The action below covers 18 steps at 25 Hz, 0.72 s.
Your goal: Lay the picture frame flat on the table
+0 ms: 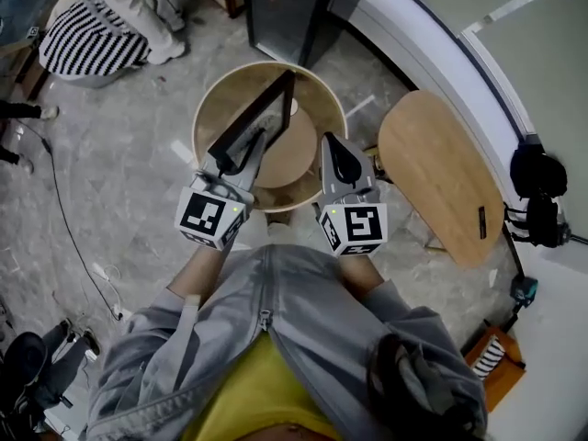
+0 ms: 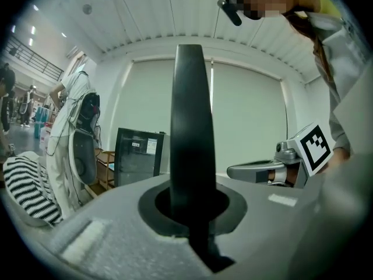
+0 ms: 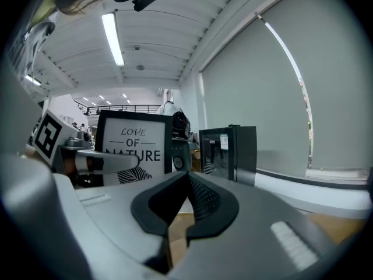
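Note:
A black picture frame [image 1: 255,119] stands upright on the round wooden table [image 1: 220,99], leaning a little. My left gripper [image 1: 246,147] is shut on its near edge; in the left gripper view the dark frame edge [image 2: 189,127] rises straight up from between the jaws. The right gripper view shows the frame's front [image 3: 135,144], with a white print reading "LOVE OF NATURE". My right gripper [image 1: 335,150] hovers over the table's near right side, shut with nothing in it, its ribbed pads [image 3: 201,198] pressed together. It stays apart from the frame.
An oval wooden tabletop [image 1: 441,177] stands to the right. A black cabinet [image 1: 285,12] is behind the round table, also visible in the right gripper view [image 3: 230,150]. A striped cushion [image 1: 87,39] and a person's legs are at the far left. Cables run over the floor.

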Available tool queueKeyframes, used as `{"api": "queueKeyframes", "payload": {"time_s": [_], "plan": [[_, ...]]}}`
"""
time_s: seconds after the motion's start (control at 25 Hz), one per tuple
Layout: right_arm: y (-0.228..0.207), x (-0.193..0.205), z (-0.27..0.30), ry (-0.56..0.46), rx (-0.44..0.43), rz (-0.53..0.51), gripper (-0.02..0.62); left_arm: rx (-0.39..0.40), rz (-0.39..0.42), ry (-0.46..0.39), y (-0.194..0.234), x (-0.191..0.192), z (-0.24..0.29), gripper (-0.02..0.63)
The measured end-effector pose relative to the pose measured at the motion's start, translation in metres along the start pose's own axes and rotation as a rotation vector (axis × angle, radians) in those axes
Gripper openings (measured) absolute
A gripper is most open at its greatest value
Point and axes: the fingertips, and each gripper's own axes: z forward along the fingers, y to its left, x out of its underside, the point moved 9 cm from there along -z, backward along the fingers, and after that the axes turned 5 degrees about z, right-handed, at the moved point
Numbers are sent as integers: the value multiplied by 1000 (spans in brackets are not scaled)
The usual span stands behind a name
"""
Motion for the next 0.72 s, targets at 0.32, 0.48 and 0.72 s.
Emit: {"api": "queueKeyframes", "payload": {"time_s": [0.32, 0.48, 0.72], "plan": [[-4, 23, 33, 64, -96, 45, 40, 187, -114, 94, 22, 29, 22, 11], [-11, 36, 46, 94, -148, 71, 100, 284, -152, 134, 29, 44, 35, 11], [-17, 48, 55, 130, -235, 68, 129, 499, -194, 95, 42, 59, 47, 11]]}}
